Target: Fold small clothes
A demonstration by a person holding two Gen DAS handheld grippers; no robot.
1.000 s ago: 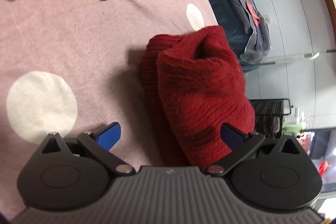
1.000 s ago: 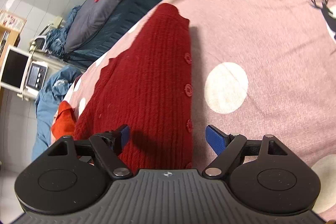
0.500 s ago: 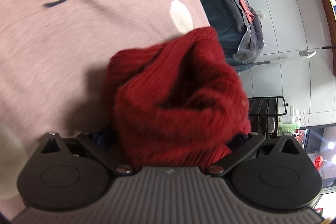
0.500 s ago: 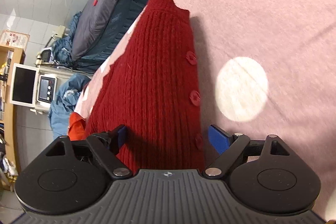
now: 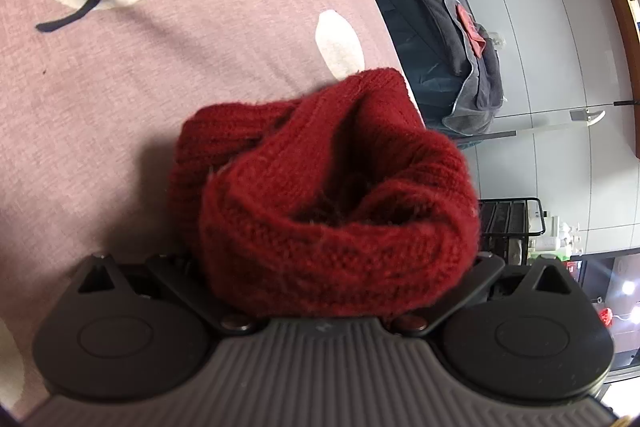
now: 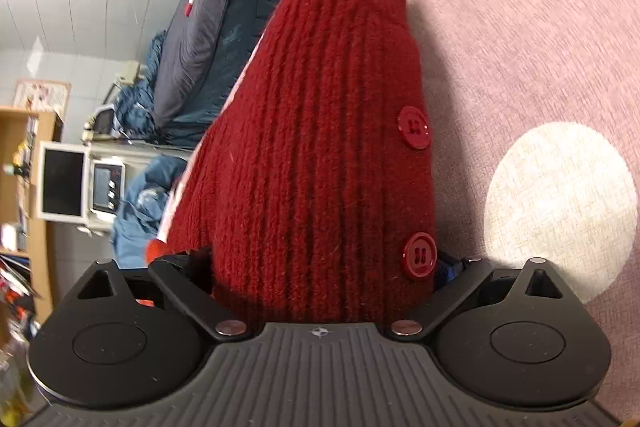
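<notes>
Left wrist: left claw [image 5: 340,267] pinching bunched red cardigan [image 5: 332,195]; right claw [image 6: 320,267] clamping buttoned edge. Midway, fold unfinished.

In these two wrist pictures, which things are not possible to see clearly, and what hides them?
- Left wrist view: the left gripper fingertips are buried under the bunched red cardigan; whether they pinch it cannot be told.
- Right wrist view: the right gripper fingertips are mostly covered by the cardigan; only a bit of a blue pad shows.
- Orange garment: mostly hidden behind the cardigan.
</notes>
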